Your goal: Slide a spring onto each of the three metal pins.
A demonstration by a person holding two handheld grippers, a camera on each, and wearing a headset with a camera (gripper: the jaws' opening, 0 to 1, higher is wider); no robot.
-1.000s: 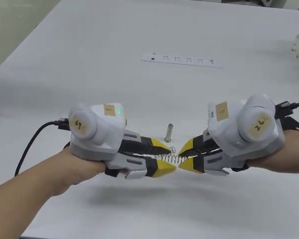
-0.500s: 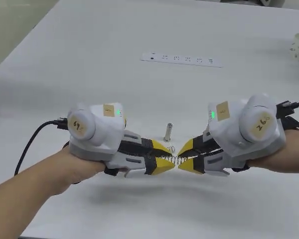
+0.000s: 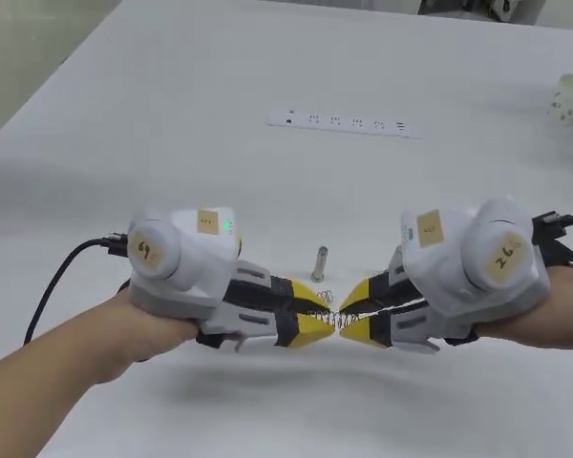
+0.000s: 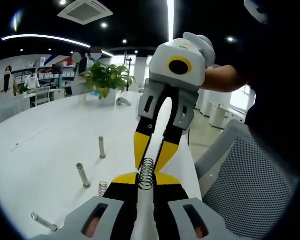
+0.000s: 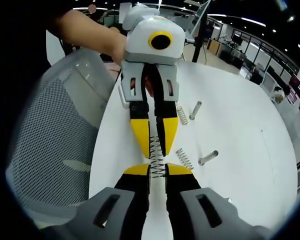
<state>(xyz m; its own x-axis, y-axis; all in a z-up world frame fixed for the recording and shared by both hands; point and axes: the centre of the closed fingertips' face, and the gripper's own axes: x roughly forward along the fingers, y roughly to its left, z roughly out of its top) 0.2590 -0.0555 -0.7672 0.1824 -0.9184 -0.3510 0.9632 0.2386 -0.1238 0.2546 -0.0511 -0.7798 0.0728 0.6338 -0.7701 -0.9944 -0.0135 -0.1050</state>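
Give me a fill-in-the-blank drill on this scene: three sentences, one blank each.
1. The left gripper and the right gripper, tip to tip, both clamp one ___.
2. Just beyond their tips, a metal pin stands ___ on the table.
3. Farther back lies a power strip, coloured ___.
Missing words: spring; upright; white.

The spring is thin bare metal wire, bright and glinting along its coils. The pins are smooth grey metal with a dull satin sheen. The left gripper and right gripper have smooth white plastic shells, faintly glossy, over matt grey and black plastic; their yellow tips look matt too. The counter is smooth, white and matt. The chair is open grey mesh cloth. The cable has a black, rubbery-looking skin.
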